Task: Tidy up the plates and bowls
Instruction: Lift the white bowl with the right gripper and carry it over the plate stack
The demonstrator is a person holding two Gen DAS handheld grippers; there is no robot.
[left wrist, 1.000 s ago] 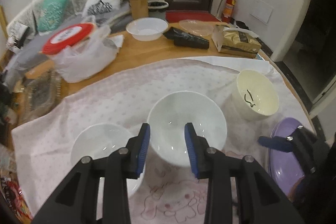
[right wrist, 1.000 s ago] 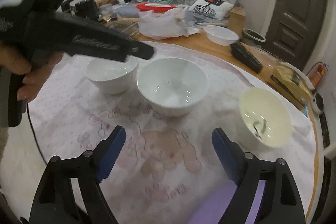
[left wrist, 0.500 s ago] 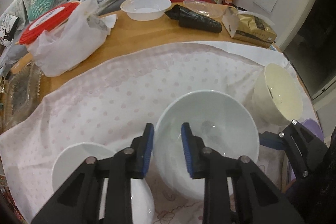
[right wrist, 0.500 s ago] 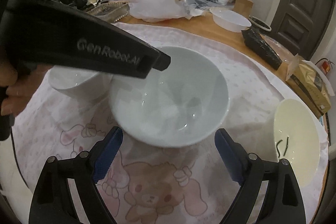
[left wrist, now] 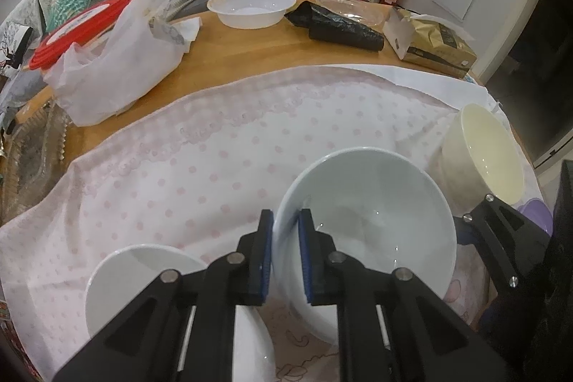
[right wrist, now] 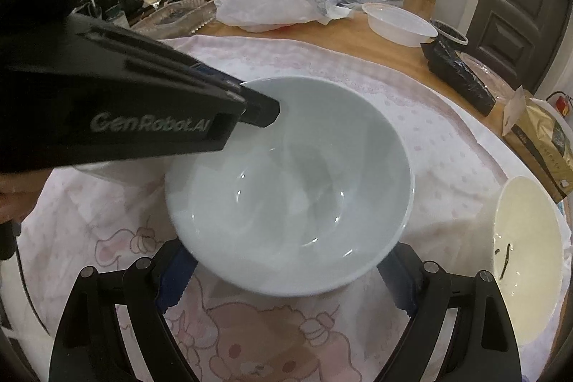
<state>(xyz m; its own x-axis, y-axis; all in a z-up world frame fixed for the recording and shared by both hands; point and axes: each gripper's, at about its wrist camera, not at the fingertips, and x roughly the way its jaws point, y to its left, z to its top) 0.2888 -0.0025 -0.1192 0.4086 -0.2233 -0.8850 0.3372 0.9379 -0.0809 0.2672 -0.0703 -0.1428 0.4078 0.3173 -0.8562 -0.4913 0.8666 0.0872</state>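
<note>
My left gripper (left wrist: 286, 253) is shut on the near-left rim of a large white bowl (left wrist: 376, 224), one finger inside and one outside. The bowl also shows in the right wrist view (right wrist: 297, 196), tilted and lifted a little off the pink cloth. My right gripper (right wrist: 286, 278) is open, its fingers on either side beneath the bowl. A smaller white bowl (left wrist: 143, 278) sits at the near left. A cream bowl (left wrist: 490, 153) stands to the right, also in the right wrist view (right wrist: 526, 249). A purple plate (left wrist: 537, 213) lies at the far right.
A pink dotted cloth (left wrist: 215, 160) covers the near part of the wooden table (left wrist: 250, 49). Behind it are a plastic bag (left wrist: 118, 59) with a red lid, a white plastic bowl (left wrist: 250, 6), a black packet (left wrist: 340, 27) and a gold bag (left wrist: 437, 49).
My left gripper closed on the large bowl's rim and raised it. My right gripper moved in under the bowl, still open.
</note>
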